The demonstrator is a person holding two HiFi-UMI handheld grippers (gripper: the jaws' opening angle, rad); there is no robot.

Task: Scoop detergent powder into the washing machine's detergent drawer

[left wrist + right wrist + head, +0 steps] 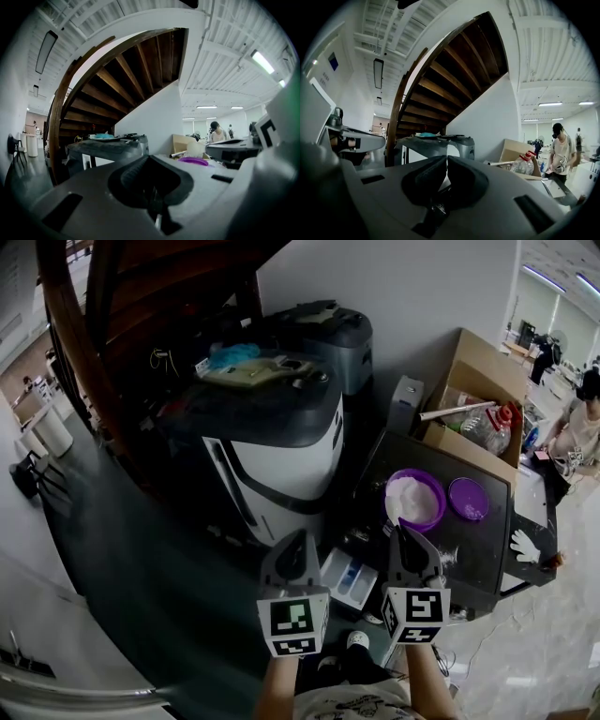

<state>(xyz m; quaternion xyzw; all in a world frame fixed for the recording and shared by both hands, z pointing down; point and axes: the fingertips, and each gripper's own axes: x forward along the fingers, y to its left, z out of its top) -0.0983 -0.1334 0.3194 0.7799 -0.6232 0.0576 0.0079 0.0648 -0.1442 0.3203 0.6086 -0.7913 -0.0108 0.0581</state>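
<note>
The white washing machine (281, 456) with a dark top stands under the stairs. Its detergent drawer (349, 577) is pulled open, with a blue insert showing. A purple bowl (414, 500) heaped with white powder sits on the black table (487, 559), and its purple lid (468, 498) lies beside it. My left gripper (300, 536) is shut and empty, hovering left of the drawer. My right gripper (402, 531) is also shut and empty, just in front of the bowl. The left gripper view shows the bowl (193, 161) to the right of the closed jaws.
Behind the table a cardboard box (478, 381) holds plastic bottles. A grey machine (328, 334) stands behind the washer, and a wooden staircase (112, 315) curves overhead. A white glove-like thing (525, 545) lies at the table's right edge. A person (581, 427) stands far right.
</note>
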